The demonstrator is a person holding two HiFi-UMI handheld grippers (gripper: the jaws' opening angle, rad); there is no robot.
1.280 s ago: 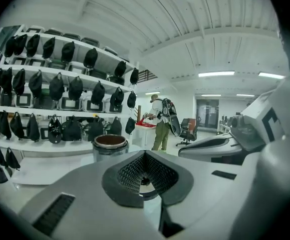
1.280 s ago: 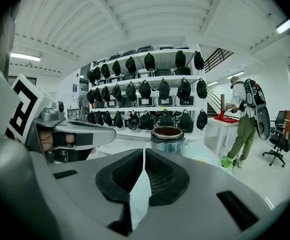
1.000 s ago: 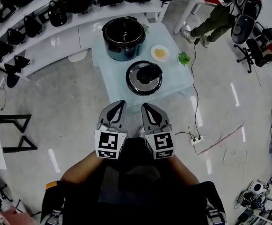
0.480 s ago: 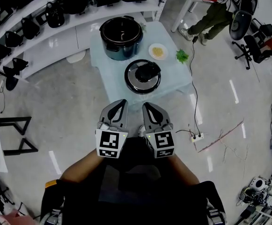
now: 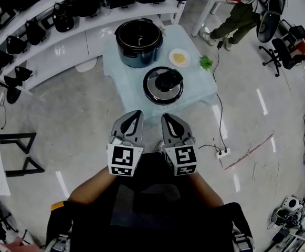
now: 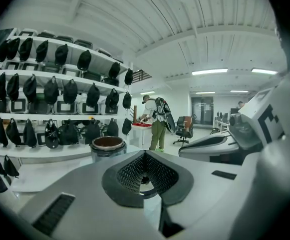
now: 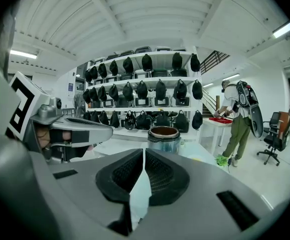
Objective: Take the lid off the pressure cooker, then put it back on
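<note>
The pressure cooker pot stands open at the far side of a small table covered with a pale blue cloth. Its round lid, silver-rimmed with a black handle, lies flat on the table in front of the pot. My left gripper and right gripper hover side by side short of the table's near edge, both shut with nothing between the jaws. In the left gripper view the left gripper points at the pot. The right gripper also faces the pot.
A small plate of yellow food and a green leafy item lie on the table's right side. White shelves with black appliances curve behind. A person stands at a far table. A cable and power strip lie on the floor.
</note>
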